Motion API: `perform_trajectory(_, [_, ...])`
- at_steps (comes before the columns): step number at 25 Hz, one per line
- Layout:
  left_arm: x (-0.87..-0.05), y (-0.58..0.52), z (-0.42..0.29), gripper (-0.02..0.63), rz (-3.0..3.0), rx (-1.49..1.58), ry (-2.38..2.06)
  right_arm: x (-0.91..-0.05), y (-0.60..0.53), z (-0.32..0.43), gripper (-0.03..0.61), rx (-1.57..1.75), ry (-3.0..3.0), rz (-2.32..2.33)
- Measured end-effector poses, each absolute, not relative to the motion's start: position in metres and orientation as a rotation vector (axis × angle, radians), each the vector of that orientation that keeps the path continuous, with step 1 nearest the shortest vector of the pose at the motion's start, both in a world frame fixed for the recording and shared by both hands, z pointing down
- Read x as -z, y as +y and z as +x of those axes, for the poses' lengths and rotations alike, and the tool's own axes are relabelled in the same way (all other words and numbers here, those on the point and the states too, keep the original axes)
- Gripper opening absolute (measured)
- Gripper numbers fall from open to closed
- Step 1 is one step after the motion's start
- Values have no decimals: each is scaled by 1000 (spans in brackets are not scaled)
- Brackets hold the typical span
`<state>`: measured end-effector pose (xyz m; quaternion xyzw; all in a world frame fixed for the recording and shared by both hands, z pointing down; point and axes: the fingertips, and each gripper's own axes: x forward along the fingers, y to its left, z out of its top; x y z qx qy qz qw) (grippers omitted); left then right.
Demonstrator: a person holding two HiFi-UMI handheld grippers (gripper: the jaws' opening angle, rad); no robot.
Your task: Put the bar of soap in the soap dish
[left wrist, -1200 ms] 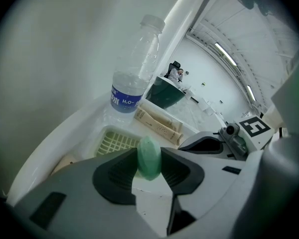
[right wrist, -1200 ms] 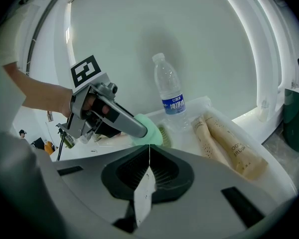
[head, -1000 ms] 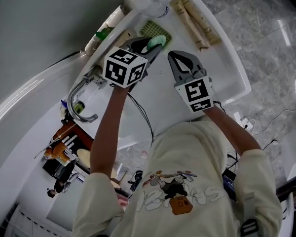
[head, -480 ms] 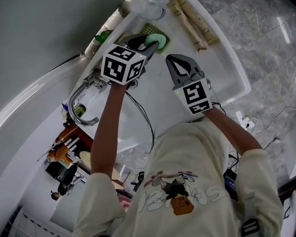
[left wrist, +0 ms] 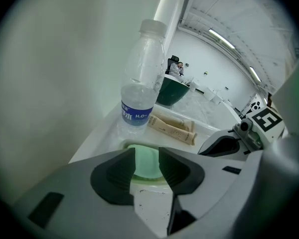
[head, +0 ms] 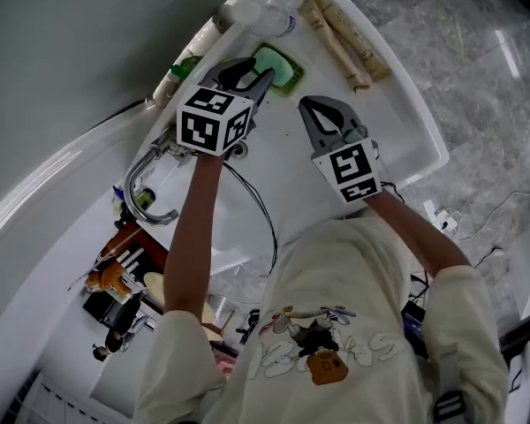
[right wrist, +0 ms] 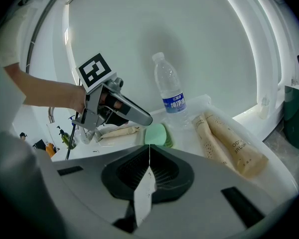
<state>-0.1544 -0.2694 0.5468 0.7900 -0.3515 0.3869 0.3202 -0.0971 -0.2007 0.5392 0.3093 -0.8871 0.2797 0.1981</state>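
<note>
soap (head: 272,63) lies in the far soap dish (head: 292,82); left gripper (head: 252,76) narrowly apart, empty; right gripper (head: 315,106) closed, idle.

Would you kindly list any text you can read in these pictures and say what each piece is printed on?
"H2O": on the blue label of the water bottle; the smaller print on that label is too small to read.
"BRUSH": on the beige packet; the rest of its print is too blurred.
Shirt: large letters under the cartoon print, too blurred to read.
</note>
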Motion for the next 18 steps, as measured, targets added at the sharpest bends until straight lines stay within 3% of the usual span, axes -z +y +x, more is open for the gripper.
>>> perform_trajectory(18, [-513, -256, -143, 146, 2123, -956, -978, -509, -192, -90, 6, -675, -2531, 881])
